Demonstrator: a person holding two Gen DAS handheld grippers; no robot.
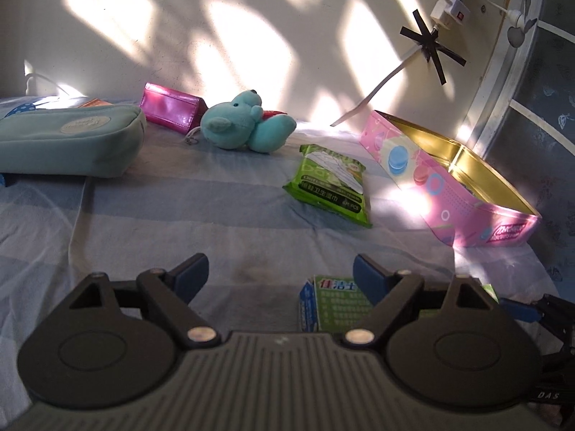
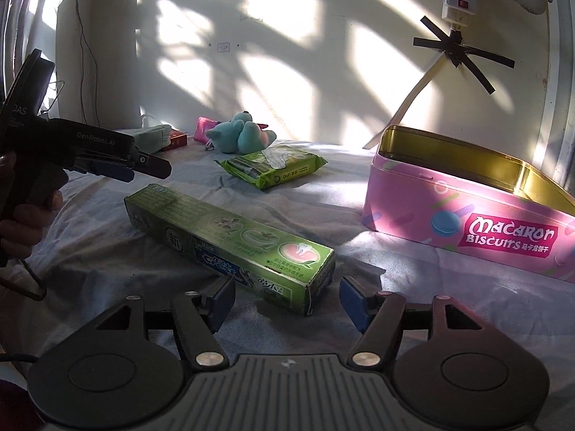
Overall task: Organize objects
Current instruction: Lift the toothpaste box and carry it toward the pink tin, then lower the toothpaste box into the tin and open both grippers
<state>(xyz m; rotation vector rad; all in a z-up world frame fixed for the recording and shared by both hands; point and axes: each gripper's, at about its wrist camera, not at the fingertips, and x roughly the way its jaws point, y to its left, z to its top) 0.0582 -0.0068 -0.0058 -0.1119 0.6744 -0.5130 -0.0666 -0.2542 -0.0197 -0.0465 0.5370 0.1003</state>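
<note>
1. Looking along the left hand-held gripper [image 1: 280, 280], its jaws stand wide apart and empty. The pink tin [image 1: 445, 194] holds nothing visible; the wipes pack [image 1: 330, 183], plush toy [image 1: 248, 125], magenta purse [image 1: 170, 111] and teal pouch [image 1: 68, 143] lie on the bed sheet [image 1: 179, 215], all outside the tin.
2. From the right hand-held gripper [image 2: 287, 298], jaws open around nothing, the toothpaste box [image 2: 230, 240] lies just ahead, beside the tin. Sorting looks barely begun.
</note>
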